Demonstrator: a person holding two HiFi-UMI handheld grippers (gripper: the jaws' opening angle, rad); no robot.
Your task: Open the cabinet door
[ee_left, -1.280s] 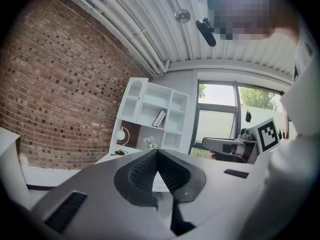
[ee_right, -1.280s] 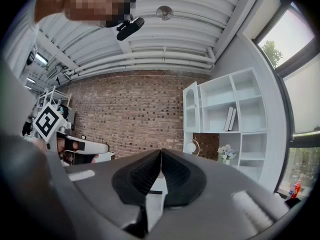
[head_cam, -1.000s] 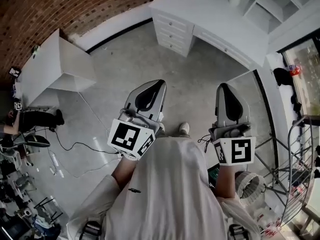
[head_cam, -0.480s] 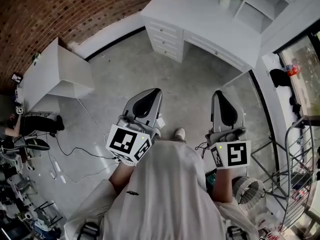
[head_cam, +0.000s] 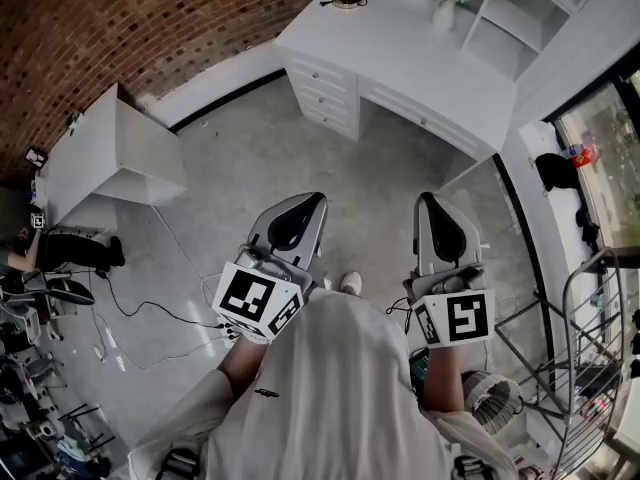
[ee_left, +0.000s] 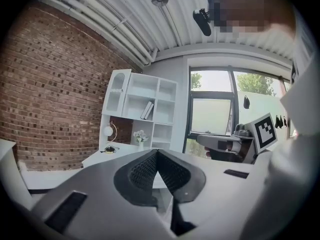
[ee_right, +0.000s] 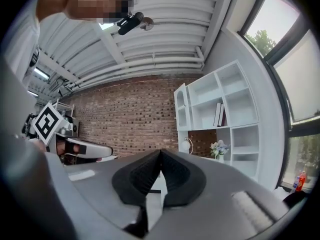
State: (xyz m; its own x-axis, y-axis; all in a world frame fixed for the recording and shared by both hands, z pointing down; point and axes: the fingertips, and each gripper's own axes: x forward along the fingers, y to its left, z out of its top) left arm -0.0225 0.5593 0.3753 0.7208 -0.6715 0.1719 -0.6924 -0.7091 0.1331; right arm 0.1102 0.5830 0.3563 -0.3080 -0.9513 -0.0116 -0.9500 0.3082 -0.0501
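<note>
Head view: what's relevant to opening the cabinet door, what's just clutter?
Job: left gripper, right gripper (both shut, empty), white shelf cabinet, likely.
Lying about: flower vase, floor cables, wire rack, red bottle.

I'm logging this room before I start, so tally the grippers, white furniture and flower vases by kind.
Grippers: 2 (left gripper, right gripper)
White desk: 1
White shelf unit: 1
Low white unit by the brick wall: 1
Flower vase: 1
Total: 6
</note>
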